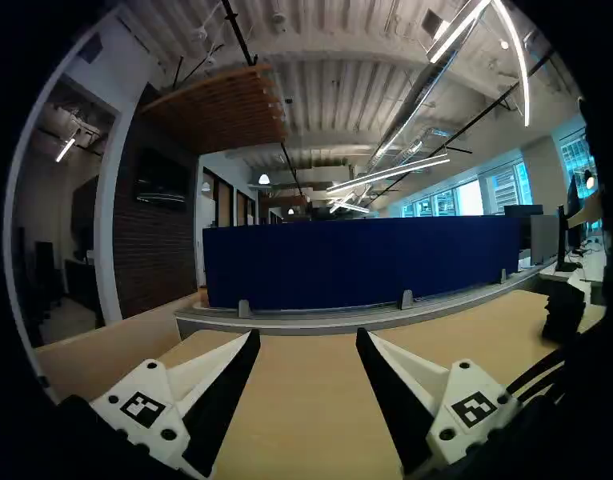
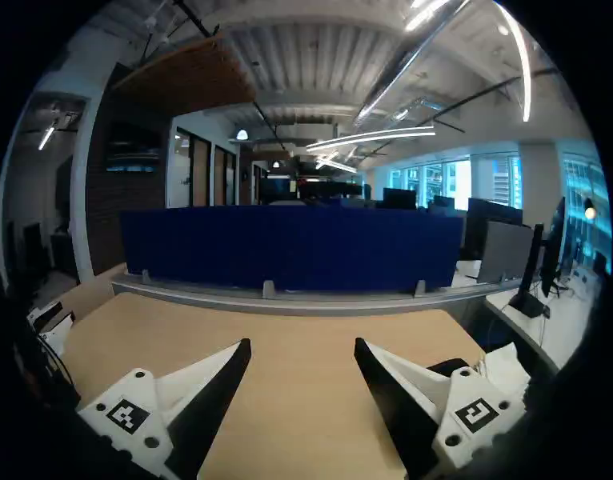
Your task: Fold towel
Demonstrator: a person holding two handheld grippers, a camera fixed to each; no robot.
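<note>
My left gripper (image 1: 307, 334) is open over a light wooden desk top (image 1: 306, 400), its white fingers with black pads spread wide and nothing between them. My right gripper (image 2: 302, 344) is open as well, held over the same kind of wooden desk top (image 2: 290, 352), with nothing in its fingers. Both point toward a blue divider panel at the desk's far edge. No towel can be seen on the stretch of desk ahead of either gripper.
A blue partition (image 1: 354, 260) (image 2: 290, 244) stands along the desk's far edge on a grey rail. A black object (image 1: 564, 308) sits at the right in the left gripper view. Monitors (image 2: 546, 256) and a side desk lie to the right.
</note>
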